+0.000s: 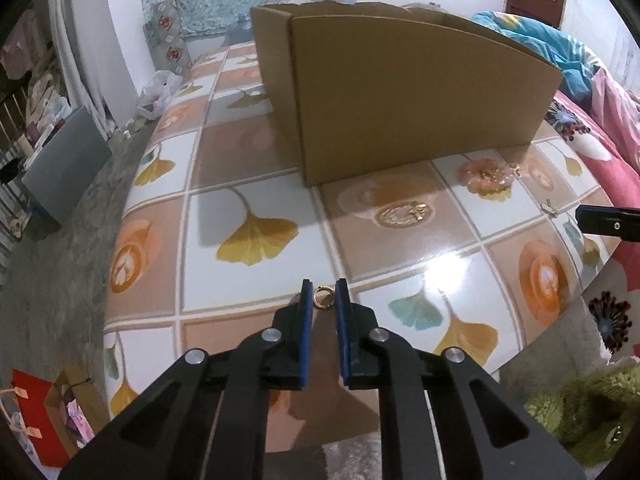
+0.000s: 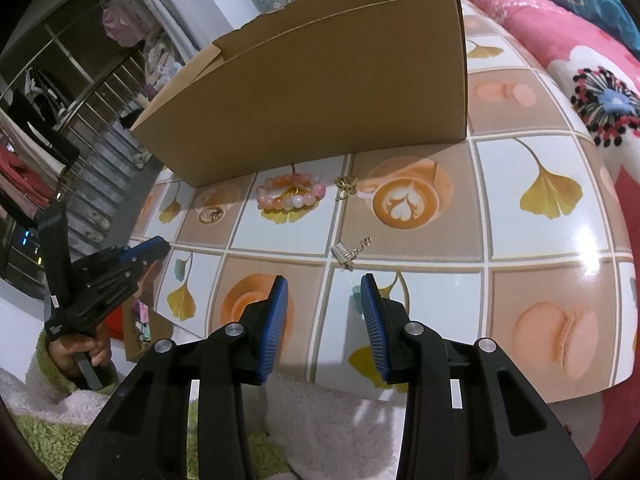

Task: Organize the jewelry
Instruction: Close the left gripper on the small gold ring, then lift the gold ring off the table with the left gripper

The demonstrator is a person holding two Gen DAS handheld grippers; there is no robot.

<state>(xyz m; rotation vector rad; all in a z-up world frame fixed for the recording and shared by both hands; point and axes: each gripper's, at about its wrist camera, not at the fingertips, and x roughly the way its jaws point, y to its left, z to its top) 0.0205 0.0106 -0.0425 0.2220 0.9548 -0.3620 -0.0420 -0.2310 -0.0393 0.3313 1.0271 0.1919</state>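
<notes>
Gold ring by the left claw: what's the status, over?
Left claw open, straddling gold ring on table. Right claw open, empty, near silver clasp. Cardboard box ahead, path clear.

- The box [image 2: 320, 92] stands as a wall across the far table [image 2: 532, 240].
- Bracelet [image 2: 291, 196] and charm [image 2: 345, 187] lie just before it.
- A clasp [image 2: 346, 254] lies nearer, bare tiles to its right.

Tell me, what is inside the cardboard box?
In the right wrist view, only a bare inner wall near the top of the cardboard box shows. The tall front wall covers its floor, so its contents cannot be seen.
</notes>
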